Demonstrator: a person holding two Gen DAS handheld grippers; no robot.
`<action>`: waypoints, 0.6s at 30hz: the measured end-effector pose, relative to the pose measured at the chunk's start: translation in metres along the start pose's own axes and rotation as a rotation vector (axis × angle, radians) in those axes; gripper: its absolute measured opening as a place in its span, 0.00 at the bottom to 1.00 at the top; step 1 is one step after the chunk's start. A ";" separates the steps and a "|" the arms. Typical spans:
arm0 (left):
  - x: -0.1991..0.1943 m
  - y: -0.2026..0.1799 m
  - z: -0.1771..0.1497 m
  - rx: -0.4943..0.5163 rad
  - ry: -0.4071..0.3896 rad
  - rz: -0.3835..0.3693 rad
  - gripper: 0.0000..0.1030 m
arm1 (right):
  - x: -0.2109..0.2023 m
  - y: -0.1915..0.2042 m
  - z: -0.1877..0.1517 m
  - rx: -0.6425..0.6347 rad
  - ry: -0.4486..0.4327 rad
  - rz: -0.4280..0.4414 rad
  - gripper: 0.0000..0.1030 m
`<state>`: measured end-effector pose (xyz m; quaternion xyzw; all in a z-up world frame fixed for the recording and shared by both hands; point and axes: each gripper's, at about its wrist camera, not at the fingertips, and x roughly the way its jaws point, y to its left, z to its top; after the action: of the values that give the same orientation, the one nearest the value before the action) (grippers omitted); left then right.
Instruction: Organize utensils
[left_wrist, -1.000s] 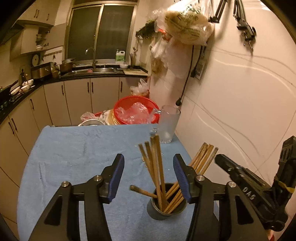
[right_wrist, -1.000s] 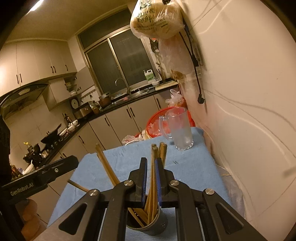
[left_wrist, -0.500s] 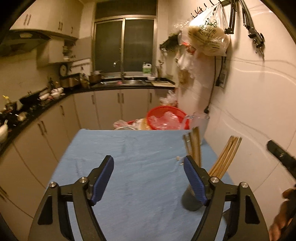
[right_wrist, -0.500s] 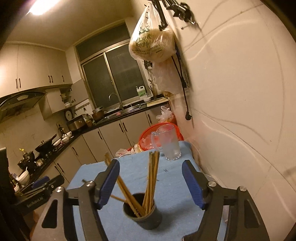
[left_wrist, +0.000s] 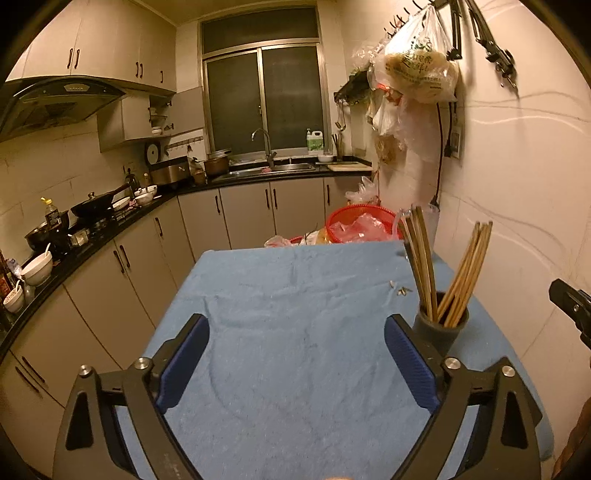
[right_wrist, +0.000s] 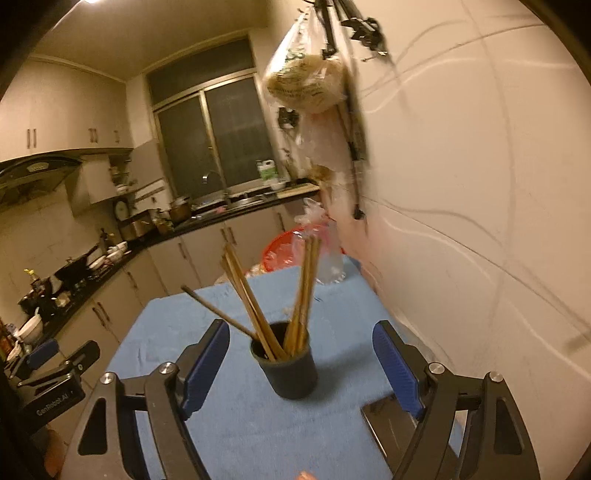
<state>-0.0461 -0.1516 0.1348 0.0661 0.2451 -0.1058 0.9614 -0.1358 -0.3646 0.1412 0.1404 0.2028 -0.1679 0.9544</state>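
A dark holder cup stands upright on the blue cloth that covers the table, on the side of the cloth close to the white wall. Many wooden chopsticks stand inside the cup and lean out in different directions; one of them lies lower than the others and points away from the wall.

The right gripper is in front of the cup, its jaws are opening wide and their blue pads are apart from the cup, so nothing is held. The left gripper is beside the cup, on the side away from the wall, over bare cloth. Its jaws are also opening and they are empty.

Behind the cup, past the far edge of the cloth, there is a red basket with plastic bags in it
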 end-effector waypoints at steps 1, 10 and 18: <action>-0.002 -0.001 -0.003 0.011 -0.001 0.002 0.96 | -0.004 0.001 -0.003 0.001 -0.003 -0.012 0.80; -0.003 -0.010 -0.030 0.075 0.068 -0.016 0.98 | -0.038 0.004 -0.035 0.005 -0.051 -0.099 0.81; -0.005 -0.013 -0.044 0.109 0.065 0.043 0.98 | -0.028 0.012 -0.046 -0.019 0.005 -0.092 0.81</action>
<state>-0.0736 -0.1557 0.0982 0.1269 0.2688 -0.0959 0.9500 -0.1710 -0.3313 0.1148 0.1224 0.2128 -0.2093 0.9465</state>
